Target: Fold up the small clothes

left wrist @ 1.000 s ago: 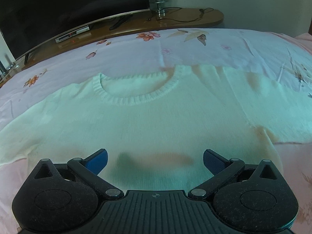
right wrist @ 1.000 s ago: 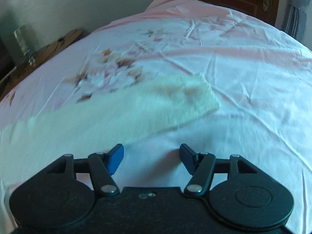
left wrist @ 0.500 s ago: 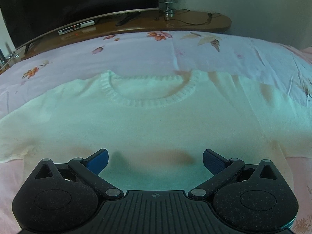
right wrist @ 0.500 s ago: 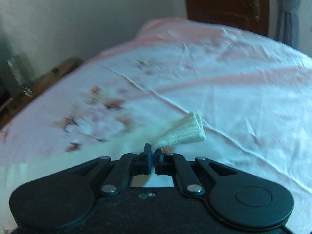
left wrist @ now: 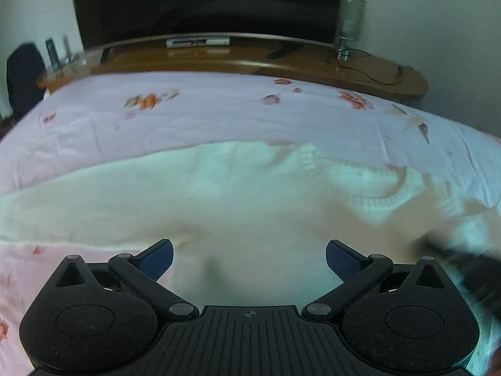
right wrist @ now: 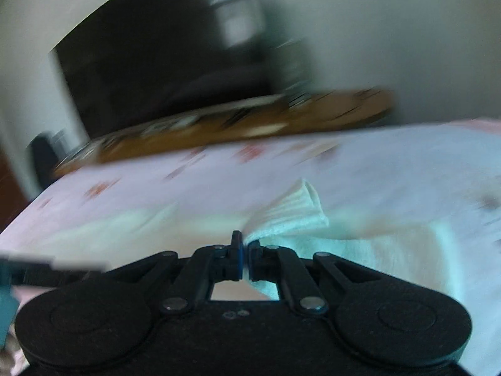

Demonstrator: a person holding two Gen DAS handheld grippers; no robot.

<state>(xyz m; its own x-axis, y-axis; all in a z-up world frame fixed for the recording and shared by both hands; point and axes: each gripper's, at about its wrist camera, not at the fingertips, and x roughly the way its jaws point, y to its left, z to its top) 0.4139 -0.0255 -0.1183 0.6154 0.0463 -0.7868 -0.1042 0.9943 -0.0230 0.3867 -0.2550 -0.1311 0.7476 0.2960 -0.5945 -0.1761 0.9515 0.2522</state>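
The cream knit sweater lies spread on the floral bedsheet — the left gripper gapes above it, while the right gripper pinches its ribbed sleeve cuff, lifted.

No text, label, brand, number or sign can be read anywhere.

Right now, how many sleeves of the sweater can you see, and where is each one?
2. One sleeve lies flat on the bedsheet, stretching to the left of the left wrist view. The other sleeve is lifted, its ribbed cuff pinched in the right tool.
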